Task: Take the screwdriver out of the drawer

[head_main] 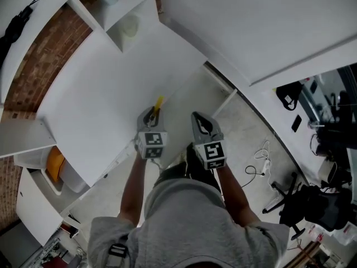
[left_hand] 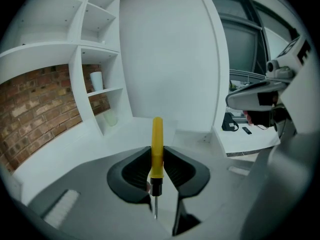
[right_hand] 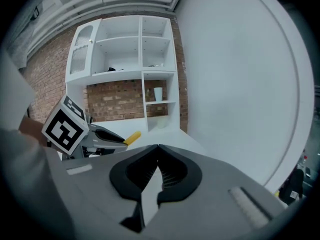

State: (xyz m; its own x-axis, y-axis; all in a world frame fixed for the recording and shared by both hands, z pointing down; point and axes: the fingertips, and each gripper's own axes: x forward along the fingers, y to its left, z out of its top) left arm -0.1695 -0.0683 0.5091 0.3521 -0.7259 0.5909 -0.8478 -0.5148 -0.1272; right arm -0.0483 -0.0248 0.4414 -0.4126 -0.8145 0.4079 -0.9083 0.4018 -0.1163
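Note:
The screwdriver [left_hand: 157,146] has a yellow handle and a thin metal shaft. My left gripper [left_hand: 157,160] is shut on it near the handle's base, with the handle pointing forward past the fingertips and the shaft back toward the camera. In the head view the left gripper [head_main: 153,113] hangs over the near edge of the white table [head_main: 106,94], with the screwdriver's yellow handle [head_main: 158,103] sticking out ahead. My right gripper [head_main: 197,117] is just to its right, off the table's edge. Its jaws [right_hand: 157,147] are shut with nothing between them. The right gripper view also shows the left gripper [right_hand: 102,136] and the screwdriver's handle tip [right_hand: 132,137].
White shelves [head_main: 120,21] stand at the table's far end against a brick wall [head_main: 39,60], with a cup [right_hand: 158,93] in one compartment. A white bin or drawer [head_main: 42,175] holding something orange [head_main: 54,166] sits at the lower left. Cables and a chair base [head_main: 279,194] lie on the floor at right.

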